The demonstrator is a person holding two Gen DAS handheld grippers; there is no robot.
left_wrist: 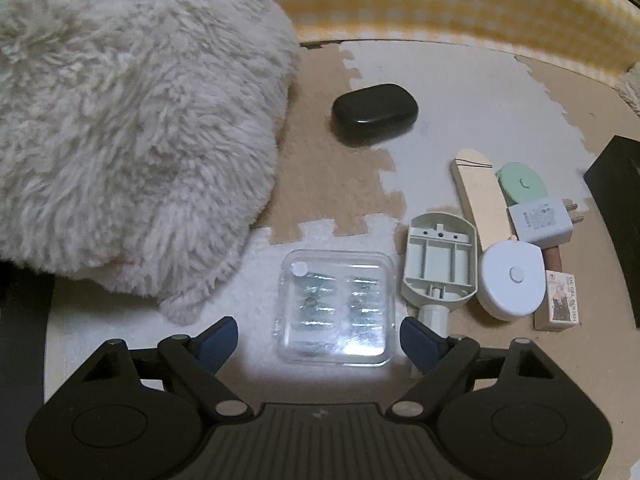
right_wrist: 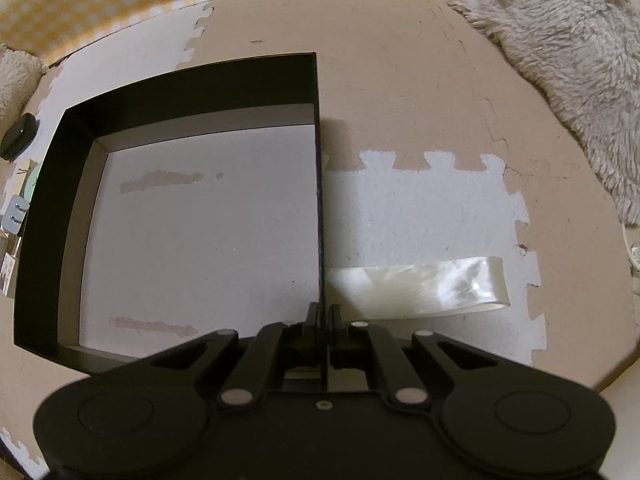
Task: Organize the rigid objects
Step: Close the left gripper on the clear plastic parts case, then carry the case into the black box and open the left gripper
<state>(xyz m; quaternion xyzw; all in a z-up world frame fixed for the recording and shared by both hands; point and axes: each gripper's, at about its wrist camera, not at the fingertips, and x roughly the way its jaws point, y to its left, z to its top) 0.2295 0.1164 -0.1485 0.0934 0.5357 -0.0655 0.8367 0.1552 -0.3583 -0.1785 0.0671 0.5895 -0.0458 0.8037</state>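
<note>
In the left wrist view my left gripper (left_wrist: 318,322) stands open over a clear plastic case (left_wrist: 336,308) on the mat; the case lies between the blue fingertips (left_wrist: 224,336), which do not touch it. To its right lie a grey-green plastic housing (left_wrist: 440,264), a white round tape measure (left_wrist: 510,280), a white charger plug (left_wrist: 540,222), a wooden stick (left_wrist: 480,196), a mint round item (left_wrist: 522,184) and a small printed box (left_wrist: 560,300). Farther off sits a black oval case (left_wrist: 375,114). My right gripper (right_wrist: 322,312) is shut on the right wall of an open black box (right_wrist: 60,200) with a white floor.
A fluffy cream cushion (left_wrist: 120,120) fills the left side. A yellow checked wall (left_wrist: 440,0) borders the puzzle floor mat (left_wrist: 460,92) at the back. Right of the box lie a shiny tape strip (right_wrist: 420,284) and a fluffy blanket (right_wrist: 560,60).
</note>
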